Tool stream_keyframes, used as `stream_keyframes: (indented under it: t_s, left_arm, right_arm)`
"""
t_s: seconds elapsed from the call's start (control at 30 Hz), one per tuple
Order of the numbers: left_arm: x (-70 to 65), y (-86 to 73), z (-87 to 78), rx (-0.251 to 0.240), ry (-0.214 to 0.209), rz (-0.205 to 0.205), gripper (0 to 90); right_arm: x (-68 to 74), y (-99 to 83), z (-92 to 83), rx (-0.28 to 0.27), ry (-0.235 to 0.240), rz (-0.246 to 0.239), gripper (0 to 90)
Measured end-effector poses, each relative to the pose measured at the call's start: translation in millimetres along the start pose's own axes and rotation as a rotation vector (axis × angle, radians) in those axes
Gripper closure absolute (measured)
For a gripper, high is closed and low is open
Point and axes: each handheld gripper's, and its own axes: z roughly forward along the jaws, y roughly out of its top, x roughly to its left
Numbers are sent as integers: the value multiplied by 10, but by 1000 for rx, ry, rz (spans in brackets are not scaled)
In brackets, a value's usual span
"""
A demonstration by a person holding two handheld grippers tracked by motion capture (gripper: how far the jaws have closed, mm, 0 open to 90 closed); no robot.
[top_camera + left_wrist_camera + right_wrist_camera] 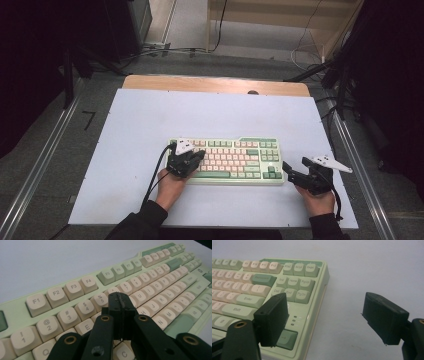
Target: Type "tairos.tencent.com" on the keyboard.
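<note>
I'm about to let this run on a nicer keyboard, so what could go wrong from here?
1. The left gripper has its jaws shut into one broad tip above the closely packed letter keys, so a press might catch two keys at once.
2. The right gripper is open, one jaw over the keyboard's right edge near the arrow key; a small drift could tap it or nudge the board across the smooth white mat.
</note>
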Motion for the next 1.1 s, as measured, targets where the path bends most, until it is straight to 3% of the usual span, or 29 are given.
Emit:
stream_keyframes:
  t_s: [0.33,1.1]
  left_arm:
    - [-34,38,81,22,-3,-7,900]
    - [-40,38,104,40,4,-8,900]
  right_arm:
    - [-2,1,0,-2,-1,-1,188]
    - [-2,0,4,-1,0,-3,189]
